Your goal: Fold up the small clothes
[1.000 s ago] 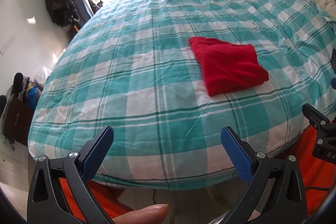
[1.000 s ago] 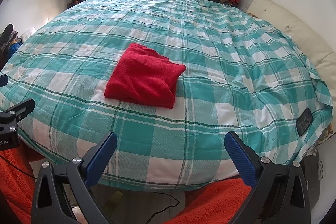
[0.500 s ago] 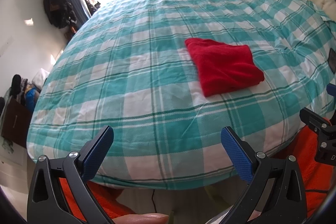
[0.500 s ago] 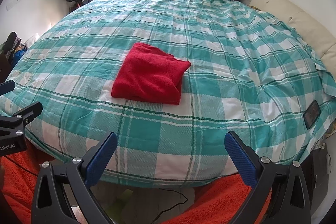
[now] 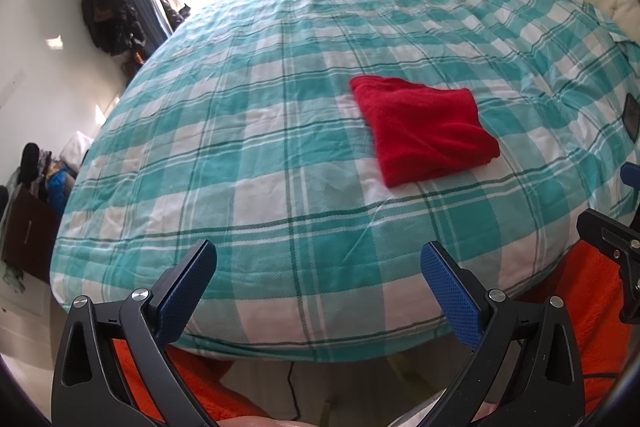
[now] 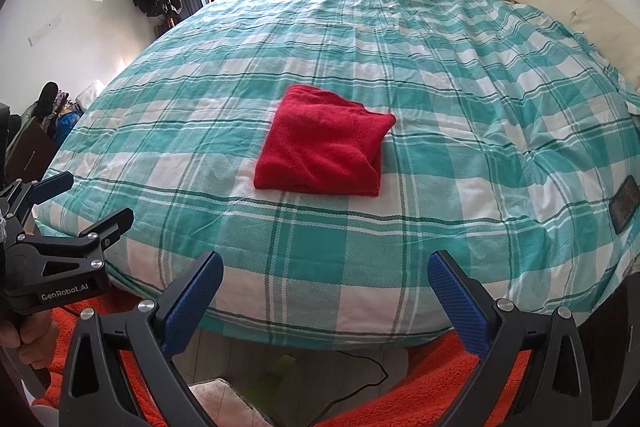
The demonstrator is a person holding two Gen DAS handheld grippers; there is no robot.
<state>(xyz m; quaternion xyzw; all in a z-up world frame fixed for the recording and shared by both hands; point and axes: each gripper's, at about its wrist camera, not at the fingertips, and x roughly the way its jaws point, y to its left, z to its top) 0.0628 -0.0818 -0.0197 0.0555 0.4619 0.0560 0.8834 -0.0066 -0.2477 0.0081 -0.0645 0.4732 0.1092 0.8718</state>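
A red garment point(image 5: 424, 131) point(image 6: 324, 143) lies folded into a neat rectangle on the teal and white plaid bed cover point(image 5: 260, 155) point(image 6: 460, 99). My left gripper point(image 5: 318, 263) hangs open off the bed's near edge, well short of the garment and to its left. My right gripper point(image 6: 325, 273) is open too, held back from the near edge with the garment straight ahead. Nothing sits between either pair of blue pads. In the right wrist view the left gripper point(image 6: 80, 199) shows at the left edge.
A dark phone point(image 6: 624, 203) lies on the cover near the right edge. Orange fabric point(image 6: 400, 387) and a black cable point(image 6: 360, 379) are below the bed edge. Clothes hang by the window at the far left point(image 5: 108, 11); pillows point(image 6: 600, 27) at the far right.
Both grippers have drawn back and risen a little from the bed, so the garment looks farther off. The garment itself has stayed put.
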